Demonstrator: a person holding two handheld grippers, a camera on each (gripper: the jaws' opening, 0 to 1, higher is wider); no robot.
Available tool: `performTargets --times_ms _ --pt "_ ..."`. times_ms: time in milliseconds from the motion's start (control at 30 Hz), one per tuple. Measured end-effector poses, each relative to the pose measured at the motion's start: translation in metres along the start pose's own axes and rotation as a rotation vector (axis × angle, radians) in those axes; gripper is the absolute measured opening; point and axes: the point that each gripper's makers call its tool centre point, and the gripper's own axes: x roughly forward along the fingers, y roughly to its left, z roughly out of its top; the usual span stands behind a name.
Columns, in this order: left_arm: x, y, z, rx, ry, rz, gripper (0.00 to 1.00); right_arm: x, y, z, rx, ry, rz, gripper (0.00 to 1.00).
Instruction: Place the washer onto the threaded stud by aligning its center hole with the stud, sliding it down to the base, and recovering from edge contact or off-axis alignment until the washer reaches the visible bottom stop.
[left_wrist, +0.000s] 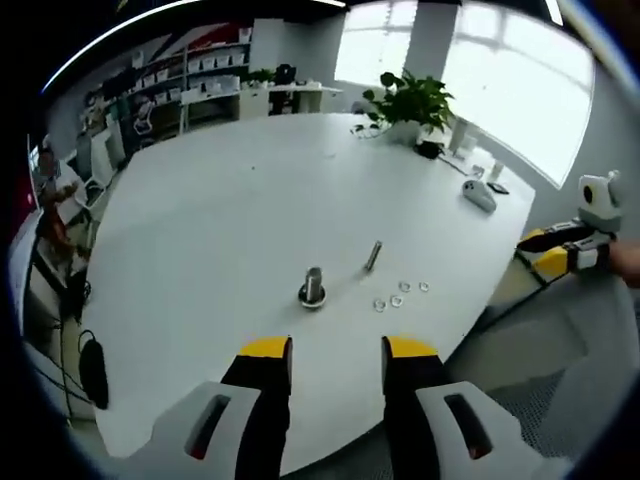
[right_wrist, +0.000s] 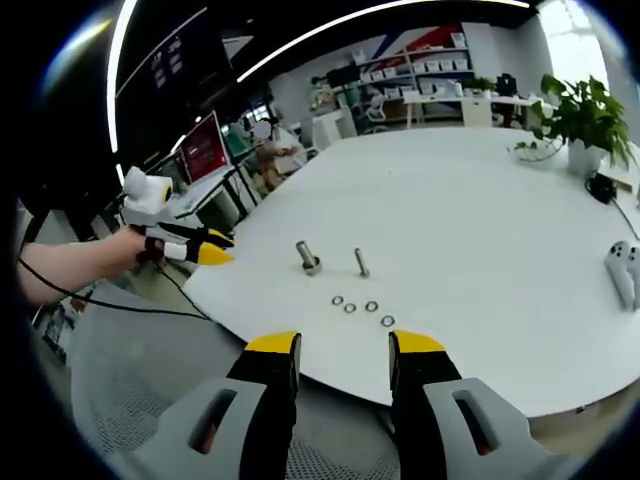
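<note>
White counter; both grippers' jaws apart, empty. Washers lie loose ahead of right gripper; stud beyond them, ahead of left gripper. Pinch one washer by its rim, keep it level, centre the hole before lowering.

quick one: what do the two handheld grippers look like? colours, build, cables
Both match: the left gripper and right gripper have two black jaws with yellow tips, carried on light grey bodies with dark slots. Seen from the right gripper view, a thin black cable trails below the person's hand holding the left one.
</note>
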Motion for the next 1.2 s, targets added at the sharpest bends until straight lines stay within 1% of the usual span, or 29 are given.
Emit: performTargets --times_ms 67,100,133,167,233,267,333,367,400,433,500,667,733,833,900,967,1067,1200 --pt "-0.008 -0.001 0.002 -0.009 -0.023 0.000 0.34 -0.001 -0.001 0.001 0.010 -0.008 -0.006 0.37" --pt "-0.014 -0.001 0.003 -0.018 -0.046 0.000 0.34 -0.001 -0.002 0.001 0.014 -0.010 -0.009 0.37" --pt "-0.017 -0.001 0.003 -0.028 -0.054 -0.002 0.35 -0.001 -0.002 0.002 0.015 -0.013 -0.009 0.37" --pt "-0.021 0.000 0.000 -0.047 -0.059 -0.007 0.35 -0.001 -0.002 0.002 0.014 -0.014 -0.009 0.38" --pt "-0.028 0.002 -0.006 -0.062 -0.063 0.009 0.35 -0.001 -0.001 0.000 0.008 -0.006 -0.004 0.38" --pt "-0.030 0.003 -0.008 -0.060 -0.065 0.013 0.35 0.000 0.000 -0.001 0.005 -0.003 -0.003 0.38" --pt "-0.035 0.002 -0.006 -0.062 -0.061 0.015 0.35 0.000 0.001 0.000 -0.001 -0.002 0.001 0.38" --pt "-0.040 0.000 -0.001 -0.027 -0.080 0.020 0.35 0.000 0.002 0.000 -0.008 -0.002 0.003 0.38" --pt "-0.043 0.001 0.001 -0.001 -0.087 0.024 0.35 0.000 0.002 0.001 -0.008 -0.002 0.002 0.39" --pt "-0.046 0.000 0.001 0.003 -0.083 0.025 0.35 0.000 0.003 0.002 -0.008 -0.008 0.005 0.39" --pt "-0.051 -0.001 0.000 -0.001 -0.091 0.016 0.35 -0.001 0.003 0.002 -0.013 -0.013 0.005 0.39" --pt "-0.066 0.000 -0.011 -0.041 -0.122 0.011 0.34 -0.001 0.001 0.002 -0.008 -0.013 -0.008 0.40" --pt "-0.069 0.000 -0.016 -0.056 -0.130 0.004 0.33 -0.002 0.002 0.004 -0.014 -0.024 -0.008 0.40" --pt "-0.073 -0.004 -0.018 -0.071 -0.150 0.000 0.32 -0.002 0.002 0.005 -0.017 -0.028 -0.009 0.40" --pt "-0.072 -0.007 -0.021 -0.082 -0.155 -0.008 0.32 -0.001 0.002 0.003 -0.020 -0.013 -0.011 0.40" --pt "-0.069 -0.008 -0.026 -0.089 -0.146 -0.014 0.32 -0.001 0.000 0.000 -0.021 -0.001 -0.016 0.40" --pt "-0.067 -0.014 -0.029 -0.080 -0.141 -0.021 0.32 -0.001 0.000 -0.001 -0.018 0.005 -0.017 0.40" --pt "-0.065 -0.016 -0.030 -0.036 -0.127 -0.010 0.32 0.000 -0.001 -0.003 -0.024 0.021 -0.019 0.40"
